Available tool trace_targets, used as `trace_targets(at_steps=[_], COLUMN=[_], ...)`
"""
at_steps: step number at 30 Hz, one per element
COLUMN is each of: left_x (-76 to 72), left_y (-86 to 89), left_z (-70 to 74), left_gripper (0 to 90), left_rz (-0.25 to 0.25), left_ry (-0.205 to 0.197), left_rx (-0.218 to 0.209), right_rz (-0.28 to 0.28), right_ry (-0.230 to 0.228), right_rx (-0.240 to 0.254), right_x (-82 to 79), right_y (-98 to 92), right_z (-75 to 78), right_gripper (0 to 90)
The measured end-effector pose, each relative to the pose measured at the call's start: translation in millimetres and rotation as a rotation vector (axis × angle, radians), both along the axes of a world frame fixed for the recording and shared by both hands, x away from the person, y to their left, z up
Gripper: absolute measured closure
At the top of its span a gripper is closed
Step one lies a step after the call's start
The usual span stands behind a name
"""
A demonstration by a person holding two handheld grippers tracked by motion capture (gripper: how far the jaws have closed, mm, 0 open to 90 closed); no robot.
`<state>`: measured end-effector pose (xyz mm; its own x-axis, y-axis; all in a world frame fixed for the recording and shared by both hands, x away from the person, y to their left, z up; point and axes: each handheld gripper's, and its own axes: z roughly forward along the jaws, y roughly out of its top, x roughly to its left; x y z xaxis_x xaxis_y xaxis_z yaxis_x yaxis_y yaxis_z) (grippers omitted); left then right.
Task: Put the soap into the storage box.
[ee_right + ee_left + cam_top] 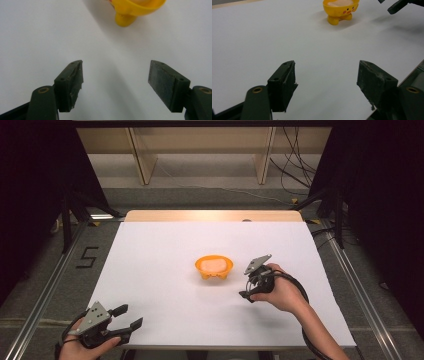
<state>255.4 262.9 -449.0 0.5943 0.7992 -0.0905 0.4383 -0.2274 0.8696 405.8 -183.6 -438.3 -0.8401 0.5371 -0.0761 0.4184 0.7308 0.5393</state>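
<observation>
Right now the bowl (214, 267) sits near the middle of the white table (165, 250), a yellow duck-faced bowl on stubby feet with something pale inside it. Over on its right side, the right gripper (246, 295) hovers near the bowl but apart from it, tilted down toward the tabletop, jaws spread wide with nothing between them. From the right gripper view, the bowl (136, 10) is up ahead and a touch to the right, only bare white surface between the pads. Down at the near left corner, the left gripper (131, 316) rests by the table edge, well apart from the bowl, jaws also wide open and empty. Its own view has the bowl (340, 10) far off at the top, face toward the camera, with the right gripper's jaw tips (397, 6) just beside it.
</observation>
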Motion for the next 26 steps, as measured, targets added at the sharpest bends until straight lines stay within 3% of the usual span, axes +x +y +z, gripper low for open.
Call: trace_targets(at_steps=[1,6,7,8,10,12,13,14,15,19,22,26], left_x=[-0.1,-0.1,0.0,0.0,0.0,-0.1,-0.4,-0.1,0.1,0.2,0.4,0.5], left_y=[-0.4,-0.6,-0.6,-0.6,-0.3,-0.4,-0.5,-0.9,-0.2,0.2,-0.3,-0.9], left_z=[-0.4,-0.2,-0.3,-0.3,-0.1,0.0,0.4,0.1,0.5,1.0,1.0,0.9], left_gripper=[30.7,30.6,30.6,30.6,30.6,30.6,30.7,30.6,30.7,30.7,30.7,30.7], left_rz=[0.009,0.010,0.011,0.011,0.008,0.007,0.005,-0.001,-0.007,-0.006,-0.007,-0.007], left_ry=[0.004,0.003,0.003,0.003,0.004,0.004,0.002,-0.003,-0.002,-0.004,-0.006,-0.003], left_rx=[-0.004,0.000,0.000,0.000,0.007,0.007,0.007,-0.007,0.000,-0.005,-0.012,-0.009], right_rz=[-0.026,-0.051,-0.086,-0.079,-0.084,-0.107,-0.122,-0.117,-0.124,-0.173,-0.189,-0.230], right_ry=[0.009,0.029,0.021,0.028,0.006,0.030,-0.002,-0.013,-0.002,-0.030,-0.019,0.013], right_rx=[0.006,0.040,0.051,0.048,0.089,0.079,0.122,0.132,0.134,0.193,0.210,0.213], right_x=[-4.7,-14.3,-17.5,-18.8,-20.3,-23.9,-27.0,-27.3,-29.0,-32.1,-32.6,-33.0], right_y=[-4.6,-12.6,-13.1,-15.7,-17.6,-20.2,-23.0,-24.6,-26.3,-30.0,-31.9,-33.1], right_z=[-5.6,-16.5,-19.5,-20.2,-26.9,-25.2,-29.9,-30.5,-29.7,-31.2,-29.9,-31.6], right_gripper=[28.4,27.3,27.3,27.3,27.7,28.6,31.0,32.5,34.3,41.4,43.6,55.7])
